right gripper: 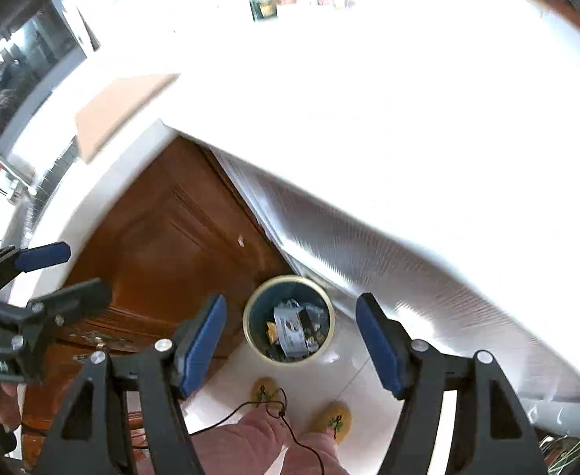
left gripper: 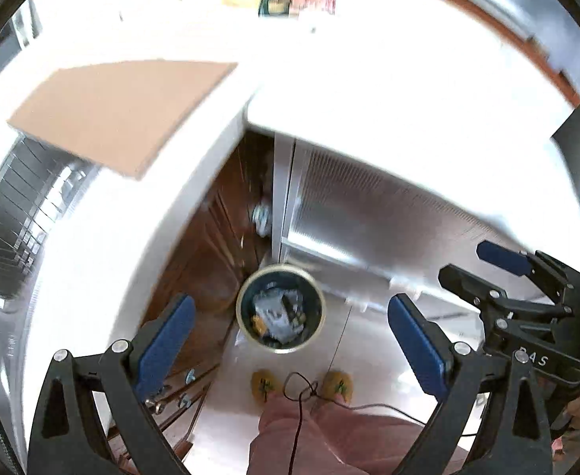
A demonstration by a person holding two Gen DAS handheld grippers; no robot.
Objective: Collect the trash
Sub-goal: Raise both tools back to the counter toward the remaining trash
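Trash sits in the bin on the floor, both my tools hanging empty above it.

Left tool (left gripper: 288, 334) is spread wide, nothing between its blue pads (left gripper: 166, 342), and I look straight down through the gap into the round bin (left gripper: 281, 308), cream rim, dark inside, crumpled grey and yellow trash (left gripper: 278, 314) heaped in it. Right tool (right gripper: 291, 342) is spread too, a little narrower, pinching nothing, and the same bin shows between its pads (right gripper: 204, 342). Bin stands on the pale floor (left gripper: 369, 340) in the corner where the brown cabinet (right gripper: 163, 245) meets the ribbed white panel (left gripper: 369, 206). Bright white table (left gripper: 388, 91) overhangs it, a flat cardboard sheet (left gripper: 119, 111) lying on top. My yellow slippers (left gripper: 265, 384) stand just below the bin, a thin dark cord (left gripper: 301, 390) looping over them.
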